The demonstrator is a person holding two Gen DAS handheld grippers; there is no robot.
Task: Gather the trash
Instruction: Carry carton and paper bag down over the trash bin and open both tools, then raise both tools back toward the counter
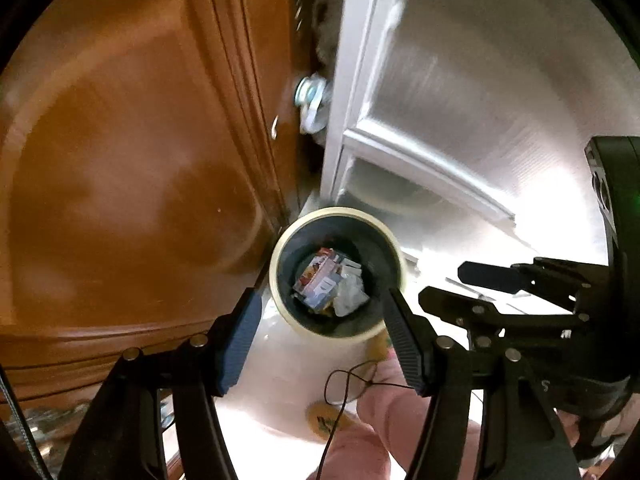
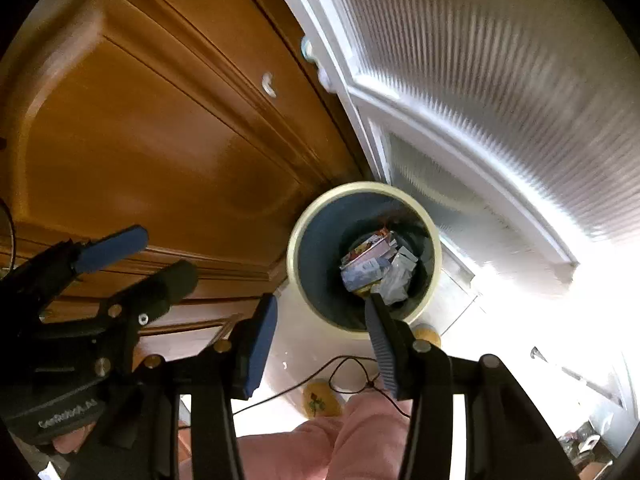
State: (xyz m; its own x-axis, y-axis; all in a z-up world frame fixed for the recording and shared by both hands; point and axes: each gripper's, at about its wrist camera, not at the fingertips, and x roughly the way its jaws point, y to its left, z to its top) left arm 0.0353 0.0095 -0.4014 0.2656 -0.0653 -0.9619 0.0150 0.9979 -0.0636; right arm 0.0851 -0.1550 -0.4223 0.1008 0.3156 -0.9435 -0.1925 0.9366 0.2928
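Below both grippers stands a round bin (image 1: 338, 272), on a pale floor in the corner between a brown wooden door (image 1: 132, 152) and a white door with ribbed glass (image 1: 472, 92). Seen from the left wrist, the left gripper (image 1: 320, 340) points steeply down with the bin's mouth showing between its two fingers; its jaws stand apart and nothing lies between the pads. From the right wrist, the right gripper (image 2: 320, 344) hangs likewise over the near rim of the bin, jaws parted and empty, its right finger crossing the rim. Each gripper also shows at the edge of the other's view, side by side above the bin.

The bin has a cream rim and a dark blue-grey inside. Trash (image 2: 376, 268) lies at its bottom: printed packets with red and blue colours and some crumpled white paper. A thin black cord (image 2: 348, 372) loops over the floor near a pink sleeve (image 2: 320, 444).
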